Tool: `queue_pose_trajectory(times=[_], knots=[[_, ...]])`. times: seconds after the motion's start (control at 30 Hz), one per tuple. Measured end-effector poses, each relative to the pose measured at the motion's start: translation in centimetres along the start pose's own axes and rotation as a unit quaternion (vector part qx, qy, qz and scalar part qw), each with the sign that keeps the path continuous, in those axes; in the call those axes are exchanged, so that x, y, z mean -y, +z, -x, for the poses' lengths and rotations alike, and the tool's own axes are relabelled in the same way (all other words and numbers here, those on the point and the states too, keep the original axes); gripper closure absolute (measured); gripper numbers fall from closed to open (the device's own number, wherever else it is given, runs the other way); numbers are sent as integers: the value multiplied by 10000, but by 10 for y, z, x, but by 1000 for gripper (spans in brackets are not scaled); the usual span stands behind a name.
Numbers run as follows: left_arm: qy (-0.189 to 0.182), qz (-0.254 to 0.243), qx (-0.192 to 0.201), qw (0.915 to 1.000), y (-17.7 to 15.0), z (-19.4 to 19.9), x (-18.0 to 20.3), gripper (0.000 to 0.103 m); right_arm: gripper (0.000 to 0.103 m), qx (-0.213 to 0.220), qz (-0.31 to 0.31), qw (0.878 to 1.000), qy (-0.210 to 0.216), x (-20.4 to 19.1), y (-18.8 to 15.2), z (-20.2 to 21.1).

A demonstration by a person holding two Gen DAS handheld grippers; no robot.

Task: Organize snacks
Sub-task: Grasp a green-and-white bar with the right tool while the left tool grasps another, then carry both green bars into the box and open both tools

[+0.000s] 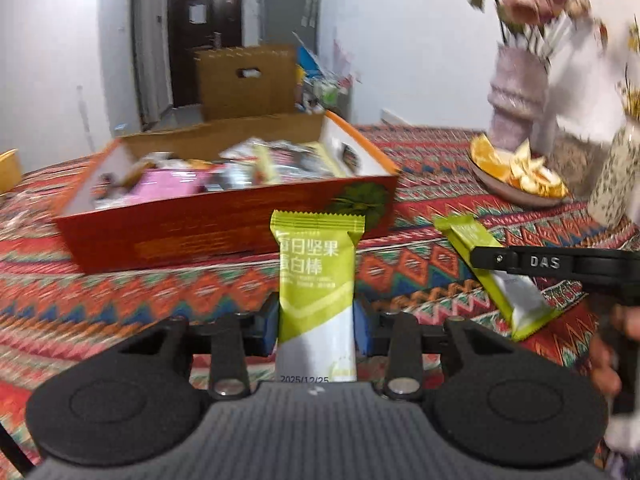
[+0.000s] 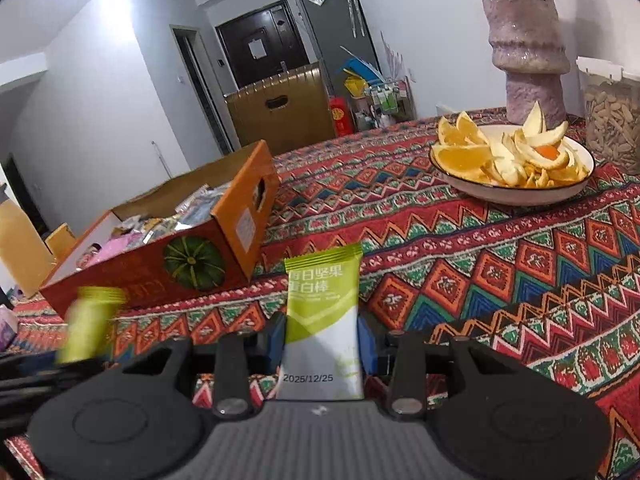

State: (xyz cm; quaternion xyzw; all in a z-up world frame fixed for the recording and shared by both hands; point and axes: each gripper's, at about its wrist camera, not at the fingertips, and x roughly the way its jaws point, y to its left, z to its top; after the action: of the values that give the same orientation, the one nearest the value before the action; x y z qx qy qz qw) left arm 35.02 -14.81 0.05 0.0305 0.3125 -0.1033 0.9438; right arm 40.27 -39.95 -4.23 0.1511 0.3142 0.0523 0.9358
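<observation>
My left gripper [image 1: 316, 320] is shut on a green-and-white nut bar packet [image 1: 316, 280], held upright above the tablecloth. My right gripper [image 2: 322, 336] is shut on a second, alike bar packet [image 2: 322, 320], also upright. Each view shows the other's bar: the right one [image 1: 496, 276] under the black right gripper arm, the left one [image 2: 90, 316] blurred at left. The orange cardboard box [image 1: 224, 232] with a green pumpkin print holds several snack packets. It stands just beyond the left gripper and to the far left of the right one [image 2: 168, 264].
A bowl of orange wedges and peel [image 2: 512, 164] sits at back right. A pink vase [image 2: 524, 40] and a jar of seeds [image 2: 612, 120] stand behind it; a speckled vase [image 1: 616, 176] is at right. A patterned red tablecloth [image 2: 480, 264] covers the table.
</observation>
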Motion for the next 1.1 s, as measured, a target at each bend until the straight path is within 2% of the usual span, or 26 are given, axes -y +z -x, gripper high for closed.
queue_pose_trajectory(times=[0.17,0.27,0.4,0.5,0.6,0.73,0.97,1.1], knots=[[210,373,223,9988,-27,68,-50,66,66,78,145,9999,-54,-6,-4,-3],[369,580,332,9971,-44,102,-76,66,66,49,288,9993,-243,-19,-9,7],[517,902,382,9938,-70,137,-106,66,66,129,596,9980,-134,-49,-31,44],[519,1076,395,9921,-87,154,-119,65,66,182,558,9982,130,-70,-61,85],[420,1224,315,9911,-101,160,-127,65,66,120,382,9979,515,-85,-94,116],[242,1211,291,9919,-109,160,-128,65,66,-33,359,9984,438,-105,-120,135],[27,1209,348,9920,-105,153,-129,65,66,-102,639,9972,382,-126,-122,137],[-163,1174,333,9924,-90,143,-133,65,66,-52,630,9968,480,-129,-113,136]])
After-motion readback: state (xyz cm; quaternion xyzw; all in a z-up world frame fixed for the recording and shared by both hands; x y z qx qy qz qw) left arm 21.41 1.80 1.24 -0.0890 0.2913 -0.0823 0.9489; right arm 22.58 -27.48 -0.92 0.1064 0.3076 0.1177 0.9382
